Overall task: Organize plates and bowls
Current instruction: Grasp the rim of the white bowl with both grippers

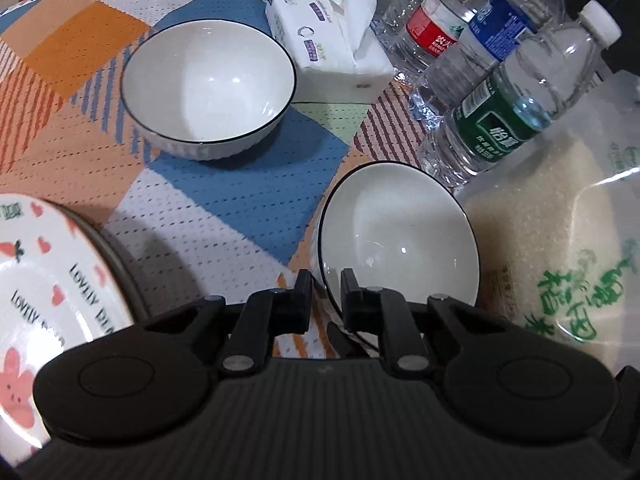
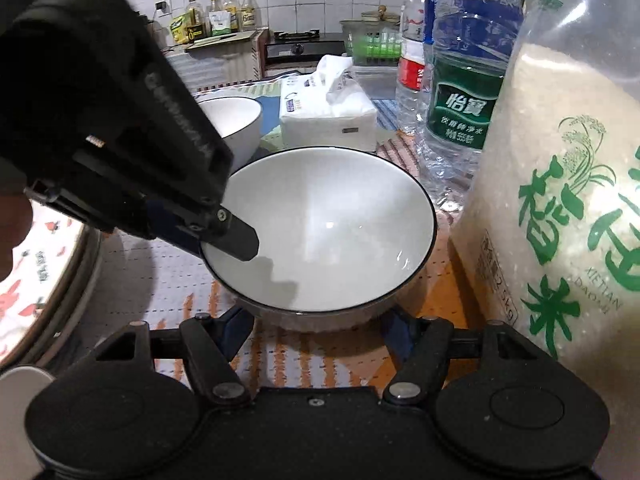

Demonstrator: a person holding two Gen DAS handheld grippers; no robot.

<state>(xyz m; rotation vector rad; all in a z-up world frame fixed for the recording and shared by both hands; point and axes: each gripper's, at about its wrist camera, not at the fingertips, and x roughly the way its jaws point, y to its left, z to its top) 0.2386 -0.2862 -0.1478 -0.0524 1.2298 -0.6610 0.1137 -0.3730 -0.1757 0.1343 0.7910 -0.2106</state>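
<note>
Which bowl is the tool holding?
Find the big rice bag on the right. The bowl right beside it is the one, white with a thin black rim. Unlike the far bowl by the tissues, the left tool pinches its rim.

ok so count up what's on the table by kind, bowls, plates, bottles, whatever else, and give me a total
Bowls: 2, the far bowl and the near bowl, whose rim sits between the left tongs
Plates: 1 flowered plate visible
Water bottles: 4, counted in the left wrist view
Tissue packs: 1
Rice bags: 1
Total: 9
</note>
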